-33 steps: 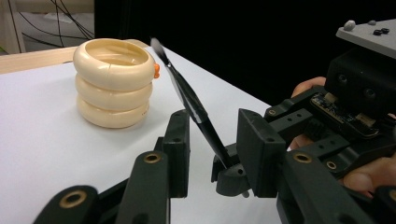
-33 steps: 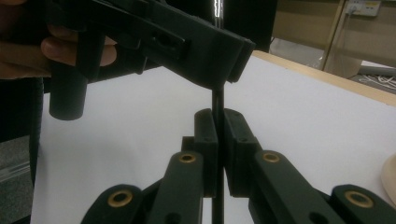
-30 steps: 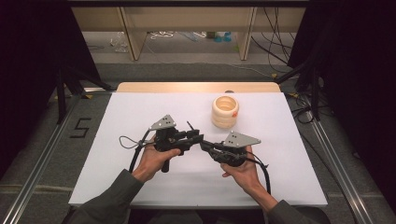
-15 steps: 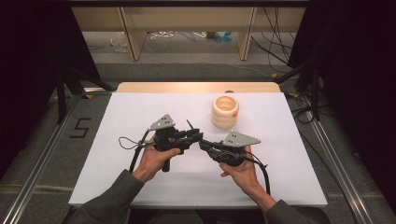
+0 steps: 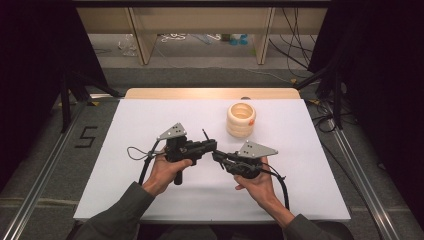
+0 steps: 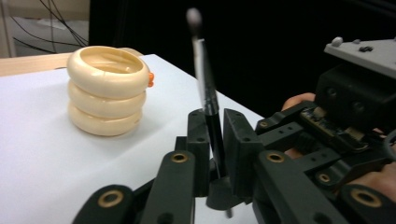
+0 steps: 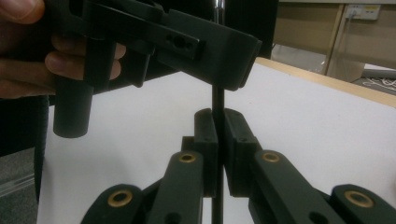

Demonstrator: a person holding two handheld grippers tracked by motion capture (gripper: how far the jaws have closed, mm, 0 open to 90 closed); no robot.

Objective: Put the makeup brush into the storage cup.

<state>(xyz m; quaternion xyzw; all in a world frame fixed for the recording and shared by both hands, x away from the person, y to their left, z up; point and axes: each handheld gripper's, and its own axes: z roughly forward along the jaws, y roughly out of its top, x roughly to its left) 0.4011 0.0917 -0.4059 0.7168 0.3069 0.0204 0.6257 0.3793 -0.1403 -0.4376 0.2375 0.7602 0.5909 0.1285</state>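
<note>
Both grippers clamped on one thin brush above the white table (image 5: 125, 150)
Left gripper (image 6: 215, 140) view shows brush (image 6: 205, 79) tip up, ring stack (image 6: 106, 91) behind; right gripper (image 7: 218, 140) pinches the handle below; left jaws just closed

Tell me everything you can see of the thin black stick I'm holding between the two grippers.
The thin black stick is a slim rod, black below and silvery higher up, with a small rounded grey tip. It stands about upright above the white table, clamped by both the left hand-held gripper and the right hand-held gripper.
</note>
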